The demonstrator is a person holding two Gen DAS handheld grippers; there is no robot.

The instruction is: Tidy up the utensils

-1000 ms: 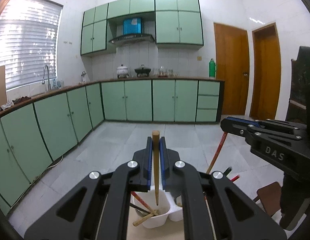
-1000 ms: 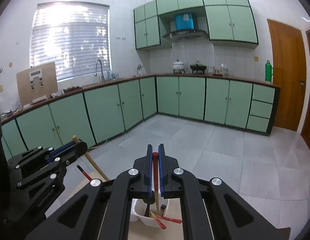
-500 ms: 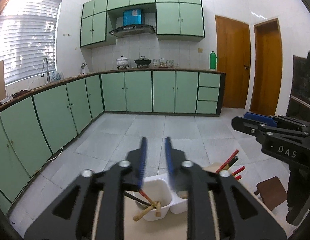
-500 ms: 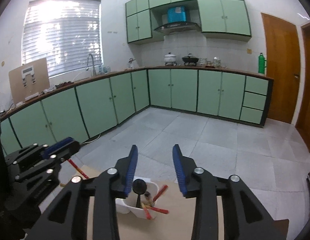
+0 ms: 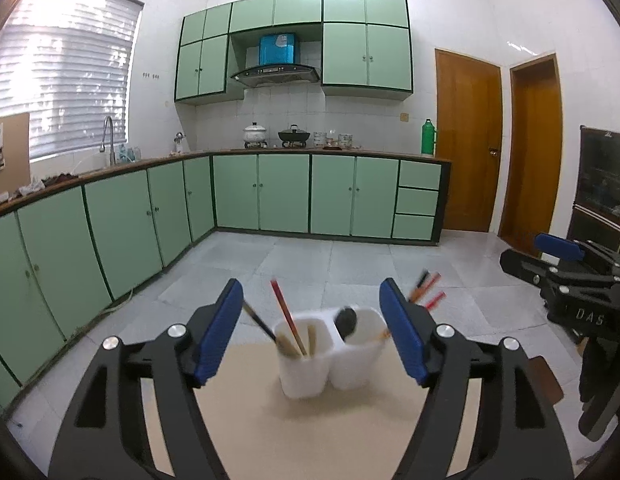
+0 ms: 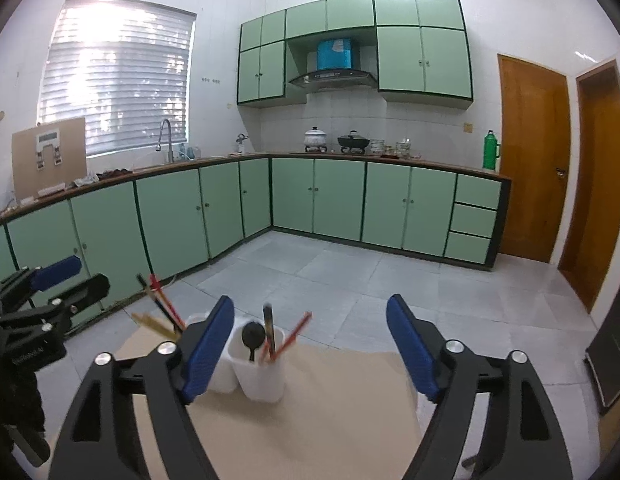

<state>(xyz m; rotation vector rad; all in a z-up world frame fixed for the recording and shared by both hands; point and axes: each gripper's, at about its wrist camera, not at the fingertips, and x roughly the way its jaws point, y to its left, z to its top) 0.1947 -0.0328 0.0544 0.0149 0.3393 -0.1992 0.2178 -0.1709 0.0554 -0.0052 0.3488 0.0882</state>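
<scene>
A white two-compartment utensil holder (image 5: 330,356) stands on a beige table (image 5: 310,432). It also shows in the right wrist view (image 6: 258,372). It holds red chopsticks (image 5: 286,314), wooden sticks (image 5: 310,338) and a black spoon (image 5: 346,320). In the right wrist view the spoon (image 6: 253,336) and red chopsticks (image 6: 288,336) stand in the near compartment. My left gripper (image 5: 312,338) is open and empty, short of the holder. My right gripper (image 6: 310,352) is open and empty, just right of the holder.
The beige table (image 6: 310,420) ends just beyond the holder, with grey tiled floor (image 5: 330,264) behind. Green cabinets (image 5: 110,232) line the left and far walls. A dark stool (image 5: 546,376) sits at the right. Wooden doors (image 6: 530,160) are at the far right.
Both grippers opened and released their sticks into the holder, then drew back and down. The holder now stands farther ahead of both grippers.
</scene>
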